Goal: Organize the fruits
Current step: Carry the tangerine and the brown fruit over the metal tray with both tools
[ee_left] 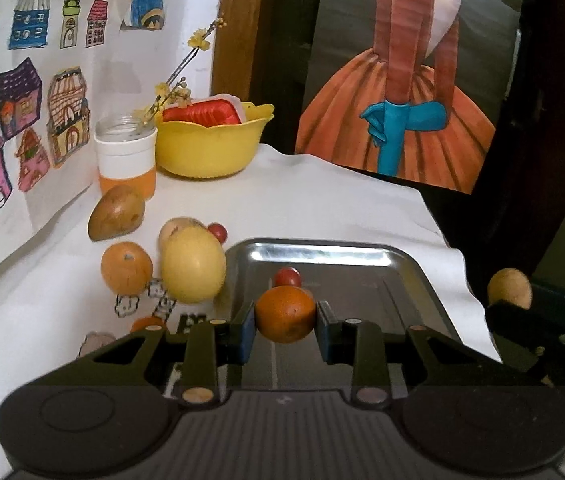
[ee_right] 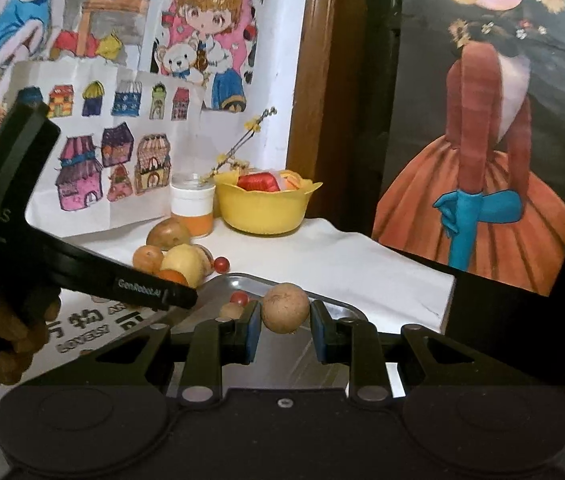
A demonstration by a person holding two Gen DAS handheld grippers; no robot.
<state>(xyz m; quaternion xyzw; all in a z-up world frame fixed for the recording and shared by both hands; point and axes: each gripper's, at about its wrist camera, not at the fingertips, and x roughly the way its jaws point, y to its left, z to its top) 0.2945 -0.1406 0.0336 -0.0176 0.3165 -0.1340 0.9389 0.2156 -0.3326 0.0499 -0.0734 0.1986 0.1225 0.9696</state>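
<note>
An orange fruit (ee_left: pixel 285 314) is pinched between the blue pads (ee_left: pixel 247 332) of the left gripper (ee_left: pixel 284 330), whose jaws are narrowed to the fruit's width and touch it on both sides. The fruit is held over the near part of the metal tray (ee_left: pixel 414 280). A small red fruit (ee_left: pixel 287 277) is seen in the tray just beyond the held one.

A round tan fruit (ee_right: pixel 285 308) is gripped by the right gripper (ee_right: pixel 285 330); its left pad (ee_right: pixel 252 330) is pressed to the fruit, while contact at the right pad cannot be told for certain. This fruit is held above the near right edge of the tray (ee_right: pixel 342 310). A red fruit (ee_right: pixel 239 298) and a small brownish fruit (ee_right: pixel 231 311) are seen in the tray to its left.

Left of the tray, on the white-covered tabletop (ee_left: pixel 322 200), a cluster is gathered: a large yellow fruit (ee_left: pixel 193 265), an orange-brown fruit (ee_left: pixel 126 267), a brown mango-shaped fruit (ee_left: pixel 116 217) and a small red fruit (ee_left: pixel 217 233). Beyond the tray, near the wall, a yellow bowl (ee_left: pixel 210 148) and a white-and-orange jar (ee_left: pixel 126 160) are placed side by side.

A hand (ee_right: pixel 22 328) is seen at the left gripper's handle in the right wrist view.
</note>
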